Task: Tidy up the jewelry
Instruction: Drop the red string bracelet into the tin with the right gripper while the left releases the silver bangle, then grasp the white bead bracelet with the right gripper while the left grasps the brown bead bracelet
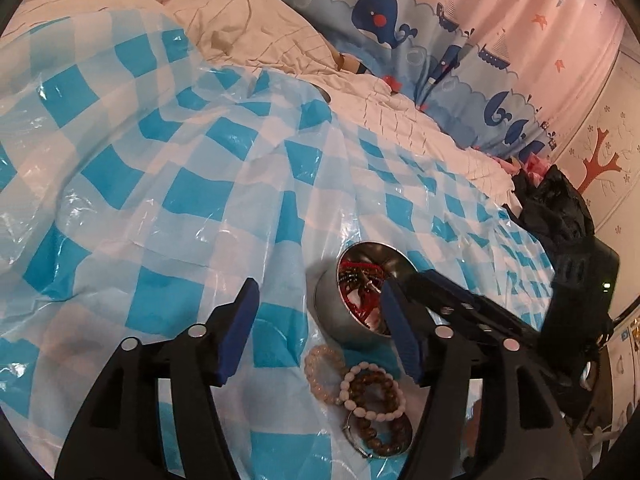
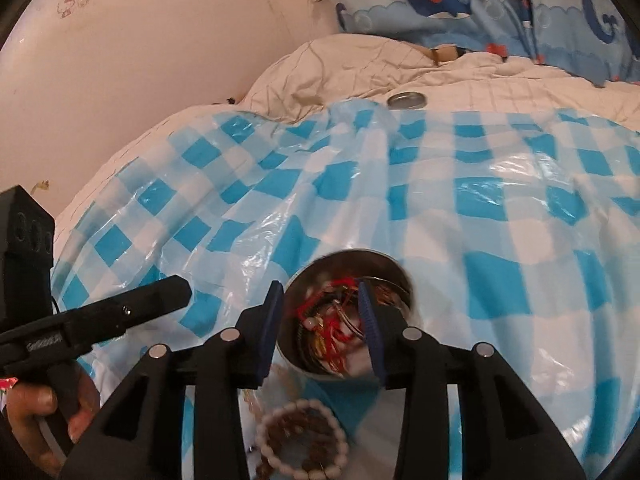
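Metal tin (image 2: 394, 280) on checked sheet (image 1: 180, 184), tangled red jewelry inside; bead bracelets (image 1: 362, 400) just beside it. Left gripper (image 1: 320, 332) and right gripper (image 2: 322, 330): fingers apart, empty.

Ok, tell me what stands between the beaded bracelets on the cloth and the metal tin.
Nothing on the cloth does: the beaded bracelets lie right beside the metal tin. Above it, though, the right claw hangs open over the tin's mouth, one finger inside the rim, and tangled jewelry already fills much of it.

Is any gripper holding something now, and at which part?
Nothing is held: the left gripper and right gripper are open, the right above the round metal tin.
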Demonstrator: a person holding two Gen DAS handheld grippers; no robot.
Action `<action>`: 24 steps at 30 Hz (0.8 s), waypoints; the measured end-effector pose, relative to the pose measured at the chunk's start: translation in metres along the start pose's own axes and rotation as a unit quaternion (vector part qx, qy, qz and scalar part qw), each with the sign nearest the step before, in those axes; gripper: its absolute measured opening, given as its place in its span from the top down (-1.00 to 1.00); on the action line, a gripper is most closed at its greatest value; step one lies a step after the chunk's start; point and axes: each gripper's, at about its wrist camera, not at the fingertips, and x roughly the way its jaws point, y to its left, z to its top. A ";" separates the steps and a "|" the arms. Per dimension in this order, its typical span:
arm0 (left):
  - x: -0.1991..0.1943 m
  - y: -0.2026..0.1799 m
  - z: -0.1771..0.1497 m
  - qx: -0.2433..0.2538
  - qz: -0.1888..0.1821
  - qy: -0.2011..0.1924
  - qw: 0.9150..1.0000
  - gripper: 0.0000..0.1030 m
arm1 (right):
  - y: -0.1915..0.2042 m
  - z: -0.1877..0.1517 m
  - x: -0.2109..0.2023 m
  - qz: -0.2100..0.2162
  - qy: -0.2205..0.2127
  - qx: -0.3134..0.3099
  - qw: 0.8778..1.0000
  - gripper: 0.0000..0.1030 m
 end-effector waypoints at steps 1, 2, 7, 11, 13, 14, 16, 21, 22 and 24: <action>-0.002 0.000 -0.001 0.003 0.001 0.000 1.000 -0.25 | -0.002 -0.002 -0.006 -0.007 0.000 0.001 1.000 0.23; -0.003 0.000 -0.002 0.005 0.002 0.000 1.000 -0.26 | -0.005 -0.006 -0.015 -0.013 0.000 0.003 1.000 0.21; -0.007 0.002 -0.007 0.012 0.006 0.008 1.000 -0.31 | -0.020 -0.043 -0.041 -0.032 0.040 0.024 0.998 0.13; -0.006 -0.001 -0.014 0.025 0.012 0.017 0.999 -0.32 | -0.032 -0.069 -0.043 -0.028 0.073 0.062 0.995 0.13; -0.005 -0.005 -0.018 0.036 0.012 0.023 0.999 -0.32 | -0.029 -0.069 -0.042 -0.017 0.069 0.064 0.995 0.13; -0.005 -0.006 -0.019 0.040 0.012 0.024 0.999 -0.32 | -0.025 -0.067 -0.042 -0.022 0.066 0.054 0.996 0.13; -0.005 -0.011 -0.024 0.055 0.012 0.026 0.998 -0.33 | -0.016 -0.067 -0.043 -0.029 0.063 0.029 0.997 0.13; -0.003 -0.012 -0.024 0.052 0.015 0.030 0.998 -0.38 | 0.004 -0.074 -0.025 -0.004 0.091 -0.005 0.996 0.09; -0.003 -0.012 -0.024 0.050 0.014 0.030 0.998 -0.38 | 0.008 -0.075 -0.021 -0.002 0.093 -0.012 0.996 0.08; -0.004 -0.014 -0.023 0.051 0.012 0.030 0.998 -0.39 | 0.013 -0.078 -0.018 0.003 0.094 -0.022 0.995 0.08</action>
